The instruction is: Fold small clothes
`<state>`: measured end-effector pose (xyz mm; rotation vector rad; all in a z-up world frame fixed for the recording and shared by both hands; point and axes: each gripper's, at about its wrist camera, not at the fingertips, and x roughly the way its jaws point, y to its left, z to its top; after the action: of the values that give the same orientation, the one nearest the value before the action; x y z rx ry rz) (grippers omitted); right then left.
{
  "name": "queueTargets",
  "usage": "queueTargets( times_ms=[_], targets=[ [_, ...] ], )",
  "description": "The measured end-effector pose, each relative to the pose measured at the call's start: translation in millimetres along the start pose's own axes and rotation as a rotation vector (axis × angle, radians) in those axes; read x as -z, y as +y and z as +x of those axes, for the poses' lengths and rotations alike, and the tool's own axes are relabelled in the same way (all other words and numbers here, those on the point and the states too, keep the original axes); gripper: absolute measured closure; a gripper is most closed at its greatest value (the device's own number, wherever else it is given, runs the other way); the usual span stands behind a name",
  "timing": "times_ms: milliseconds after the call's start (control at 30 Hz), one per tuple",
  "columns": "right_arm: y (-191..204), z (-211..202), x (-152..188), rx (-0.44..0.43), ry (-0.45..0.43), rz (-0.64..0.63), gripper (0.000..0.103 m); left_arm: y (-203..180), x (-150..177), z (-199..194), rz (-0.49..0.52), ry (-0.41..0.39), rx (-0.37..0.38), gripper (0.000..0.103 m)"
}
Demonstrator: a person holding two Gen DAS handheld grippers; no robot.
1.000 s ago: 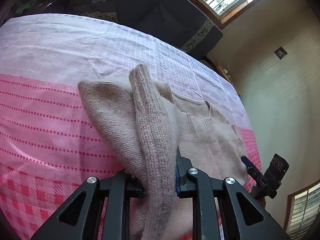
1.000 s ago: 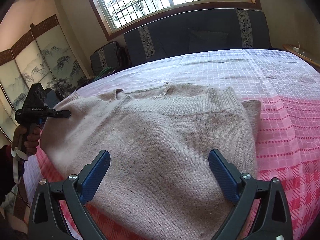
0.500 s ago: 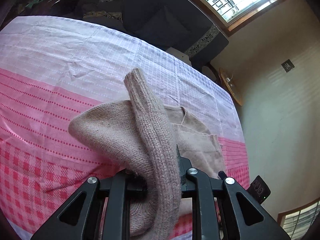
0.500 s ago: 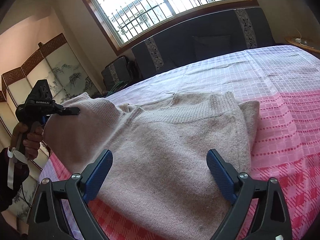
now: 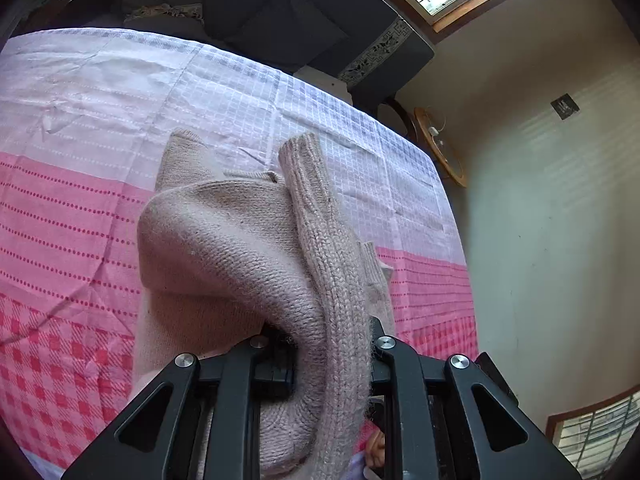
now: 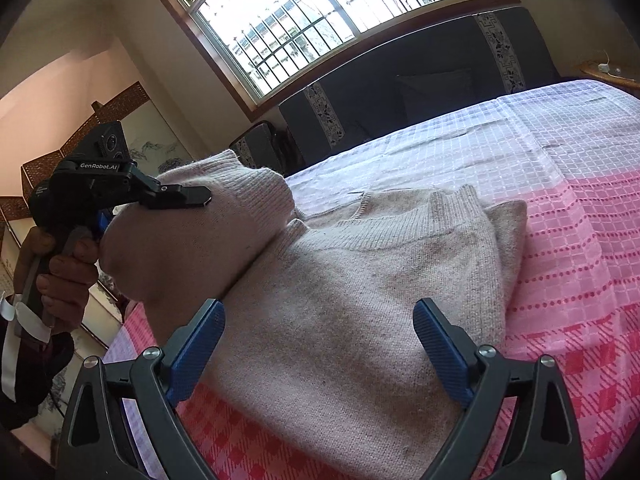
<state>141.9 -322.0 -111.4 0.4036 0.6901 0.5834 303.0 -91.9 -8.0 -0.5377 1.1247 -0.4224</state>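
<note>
A beige knit sweater (image 6: pixel 360 280) lies on the pink and white checked cloth (image 6: pixel 580 208). My left gripper (image 5: pixel 332 344) is shut on the sweater's ribbed edge (image 5: pixel 320 216) and holds that side lifted off the cloth; the fabric drapes over its jaws and hides the pads. It also shows in the right wrist view (image 6: pixel 176 198), raised at the left with the lifted fold (image 6: pixel 208 232) hanging from it. My right gripper (image 6: pixel 320 344) is open and empty, with blue pads (image 6: pixel 440 344), just above the sweater's near part.
A dark sofa (image 6: pixel 420 92) stands beyond the far edge under a barred window (image 6: pixel 328 12). A folding screen (image 6: pixel 120 128) stands at the left. A round wooden side table (image 5: pixel 440 148) stands by the wall at the far right corner.
My left gripper has lifted the sweater's side higher and carried it over toward the sweater's middle. My right gripper has stayed open and has tilted and shifted a little.
</note>
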Motion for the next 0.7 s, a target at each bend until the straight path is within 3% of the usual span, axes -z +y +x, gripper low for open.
queueTargets(
  times_ms=[267, 700],
  targets=[
    [-8, 1, 0, -0.076, 0.029, 0.051, 0.009, -28, 7, 47, 0.006, 0.046, -0.003, 0.084],
    [-19, 4, -2, -0.108, 0.035, 0.09, 0.009, -51, 11, 85, 0.018, 0.142, 0.036, 0.082]
  ],
)
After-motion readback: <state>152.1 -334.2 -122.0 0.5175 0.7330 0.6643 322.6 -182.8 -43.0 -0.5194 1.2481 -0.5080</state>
